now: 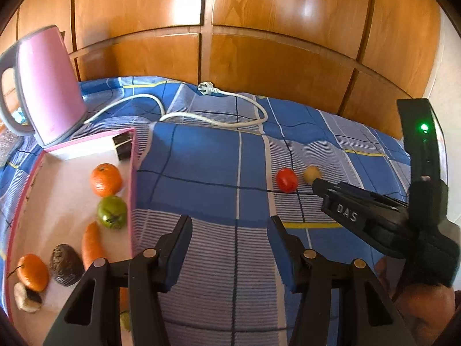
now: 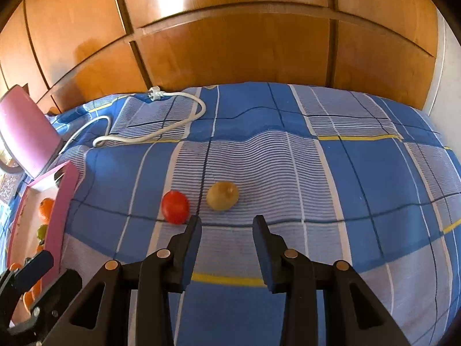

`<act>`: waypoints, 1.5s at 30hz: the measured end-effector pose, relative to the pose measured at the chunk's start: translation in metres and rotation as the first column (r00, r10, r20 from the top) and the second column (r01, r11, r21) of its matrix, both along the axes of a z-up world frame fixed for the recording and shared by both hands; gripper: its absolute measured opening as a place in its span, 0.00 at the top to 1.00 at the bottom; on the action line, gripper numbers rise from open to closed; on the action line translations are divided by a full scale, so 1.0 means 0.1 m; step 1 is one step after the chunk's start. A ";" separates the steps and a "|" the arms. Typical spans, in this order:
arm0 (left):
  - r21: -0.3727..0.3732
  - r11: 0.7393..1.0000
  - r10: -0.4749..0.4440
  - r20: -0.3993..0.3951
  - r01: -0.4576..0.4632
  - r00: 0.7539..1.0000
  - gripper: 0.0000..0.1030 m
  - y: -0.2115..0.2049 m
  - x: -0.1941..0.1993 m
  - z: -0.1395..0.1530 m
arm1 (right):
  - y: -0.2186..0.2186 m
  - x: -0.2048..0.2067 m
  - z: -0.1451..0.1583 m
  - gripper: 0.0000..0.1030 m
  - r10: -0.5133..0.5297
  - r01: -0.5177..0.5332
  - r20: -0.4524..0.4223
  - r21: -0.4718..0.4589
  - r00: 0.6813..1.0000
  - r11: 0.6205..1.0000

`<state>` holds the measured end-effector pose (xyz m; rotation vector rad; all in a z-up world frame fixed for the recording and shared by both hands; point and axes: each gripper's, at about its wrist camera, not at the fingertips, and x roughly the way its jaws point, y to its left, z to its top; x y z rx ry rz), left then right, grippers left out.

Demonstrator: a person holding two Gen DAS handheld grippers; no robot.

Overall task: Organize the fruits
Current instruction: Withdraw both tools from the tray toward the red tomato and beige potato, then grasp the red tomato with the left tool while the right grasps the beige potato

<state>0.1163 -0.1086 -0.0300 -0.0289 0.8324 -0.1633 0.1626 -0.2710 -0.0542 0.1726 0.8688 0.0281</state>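
The round yellowish-tan fruit (image 2: 222, 195) lies on the blue checked cloth (image 2: 360, 158), just beyond the right gripper (image 2: 227, 225), with the small red tomato-like fruit (image 2: 175, 207) close on its left. For a clean pick, the gripper is best centred on the tan fruit so that the left finger slips into the gap between the two fruits (the red one would roll if nudged). The fingers stand moderately parted and empty, angled downward toward the cloth. The left gripper (image 1: 229, 225) is likewise parted and empty, held beside the pink-rimmed white tray (image 1: 132, 173), where other fruits are already gathered.
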 end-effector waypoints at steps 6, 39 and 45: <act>-0.016 1.000 0.007 -0.021 -0.007 1.000 0.47 -0.03 0.14 -0.07 | 0.01 0.19 -0.10 0.64 0.017 -0.017 -0.026 0.009 1.000 1.000; -0.101 0.993 -0.064 -0.072 0.056 0.995 0.54 -0.57 0.72 -0.23 | -0.42 0.18 -0.16 0.72 -0.037 0.037 0.003 0.021 0.999 0.999; -0.110 0.992 -0.071 -0.116 0.059 0.991 0.59 -0.60 0.88 -0.36 | -0.46 0.16 -0.17 0.72 -0.038 0.038 0.007 0.038 0.999 0.999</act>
